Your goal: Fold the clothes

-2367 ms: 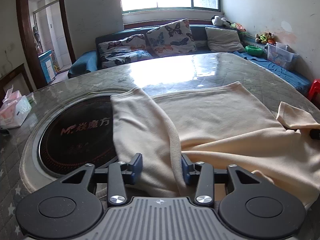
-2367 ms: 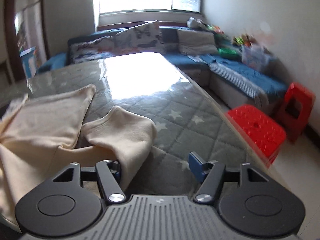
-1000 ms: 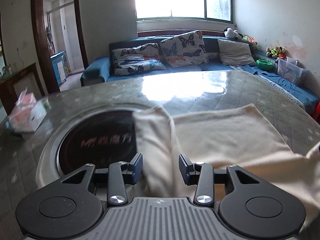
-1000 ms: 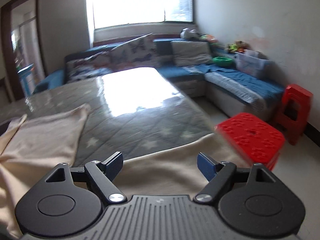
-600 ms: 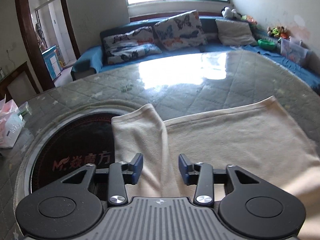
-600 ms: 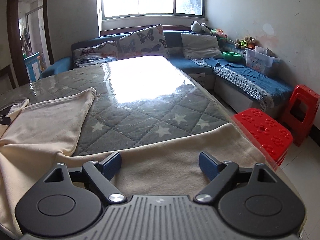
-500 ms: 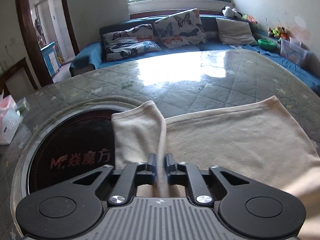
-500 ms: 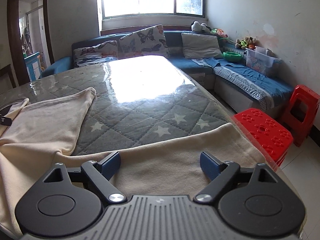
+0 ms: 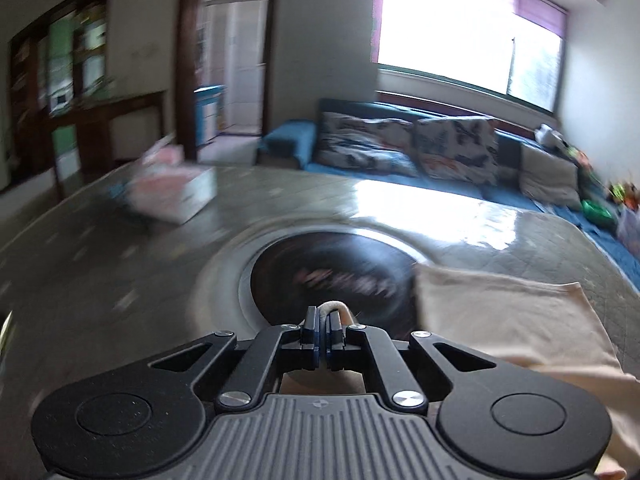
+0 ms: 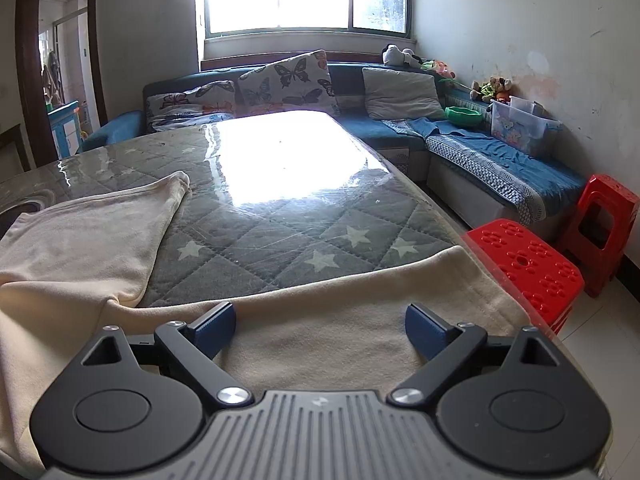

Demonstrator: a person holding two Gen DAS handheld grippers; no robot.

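Room: living room, bright window, blue sofa with butterfly cushions along the far wall; left view is smeared with motion blur.
Surface: glossy table under a clear cover, grey quilted star cloth beneath, dark round hob set into it.
Garment: cream top, spread across the near part of the table; one sleeve lies along the near right edge, its cuff close to the table's corner.
Feel (judged): soft fleecy knit, light, limp; no stiffness to hold a crease; likely slides easily on the slick cover.
Left gripper: closed tight on a small bunch of the cream cloth, which pokes up between the pads, above the hob's near rim.
Right gripper: spread wide, holding nothing, low over the sleeve; fabric lies between the fingers.
Where to grip (judged): hems, cuffs and seams, where the cloth is doubled and will not stretch or slip out; for the right side, the sleeve near its cuff.
Risk (judged): pulling from one pinch may drag the whole top across the cover instead of folding it.
Nearby: tissue box at the table's far left; red stools on the floor to the right.
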